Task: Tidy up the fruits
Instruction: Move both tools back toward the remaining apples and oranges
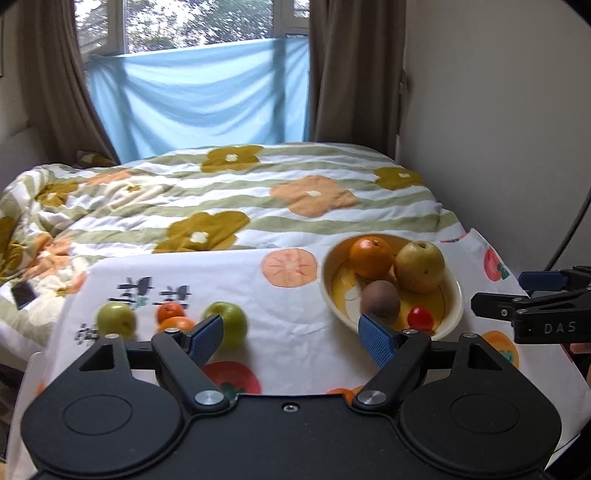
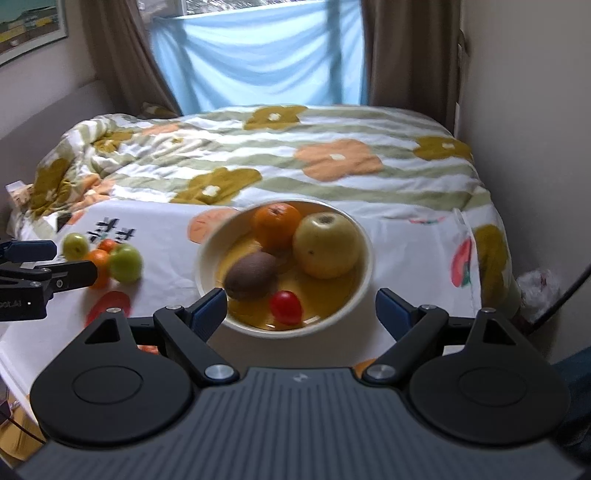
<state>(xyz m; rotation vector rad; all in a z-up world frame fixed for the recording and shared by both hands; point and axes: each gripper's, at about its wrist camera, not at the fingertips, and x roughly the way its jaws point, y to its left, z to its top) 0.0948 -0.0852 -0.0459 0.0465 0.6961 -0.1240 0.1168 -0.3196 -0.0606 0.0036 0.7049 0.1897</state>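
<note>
Right wrist: bowl (image 2: pixel 364 236) beyond fingers (image 2: pixel 208 308).

Daylit window (image 1: pixel 207 26) partly covered by blue sheet (image 1: pixel 207 99) (hung between brown curtains (image 1: pixel 354 70)). Bed (image 1: pixel 221 195) with floral striped duvet below. Plain walls (image 1: pixel 498 92); framed picture (image 2: pixel 29 26) at left.

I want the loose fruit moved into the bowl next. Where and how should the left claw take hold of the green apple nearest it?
Take the green apple across its widest middle, coming down from above and in front with the open left claw. It is round and sits free on the cloth, with bare cloth on its bowl side, but the small oranges crowd its other side, so probably slide that pad in carefully between them.
</note>
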